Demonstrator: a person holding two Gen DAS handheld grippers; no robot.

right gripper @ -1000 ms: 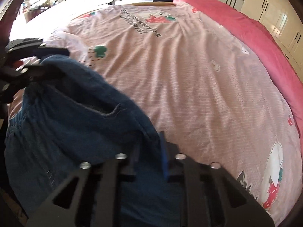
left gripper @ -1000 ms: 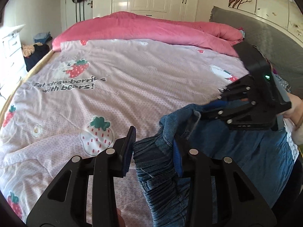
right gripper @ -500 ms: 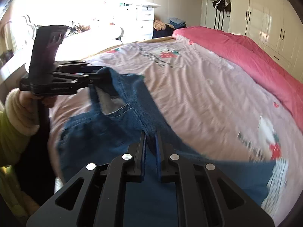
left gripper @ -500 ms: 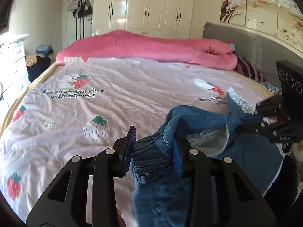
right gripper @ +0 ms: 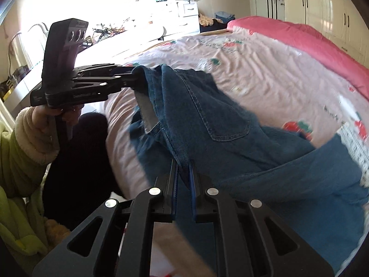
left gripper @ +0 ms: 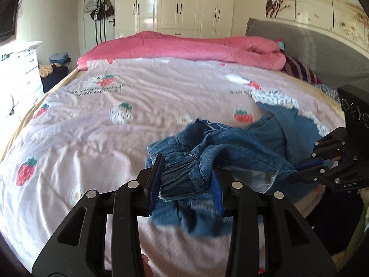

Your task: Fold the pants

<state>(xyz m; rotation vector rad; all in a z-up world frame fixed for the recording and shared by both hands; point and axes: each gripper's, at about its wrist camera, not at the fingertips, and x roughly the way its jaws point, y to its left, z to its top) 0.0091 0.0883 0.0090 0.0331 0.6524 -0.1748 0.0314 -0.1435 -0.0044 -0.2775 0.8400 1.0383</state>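
Observation:
Blue denim pants (left gripper: 233, 147) hang bunched between my two grippers above the near edge of the bed. My left gripper (left gripper: 188, 180) is shut on the gathered elastic waistband. It also shows in the right wrist view (right gripper: 132, 78), gripping one waistband corner. My right gripper (right gripper: 183, 175) is shut on the denim waist edge; a back pocket (right gripper: 221, 124) faces up. In the left wrist view the right gripper (left gripper: 299, 173) pinches the other corner at the right. The legs trail onto the bed.
The bed has a pink strawberry-print sheet (left gripper: 115, 106) and a rolled pink duvet (left gripper: 184, 48) at its far side. A grey headboard (left gripper: 311, 53) is at the right. A white dresser (right gripper: 184, 16) and wardrobes (left gripper: 175, 4) stand around the bed.
Both grippers have lifted the pants and pulled the waistband apart. The views have tilted up and the pants legs swung out over the bed.

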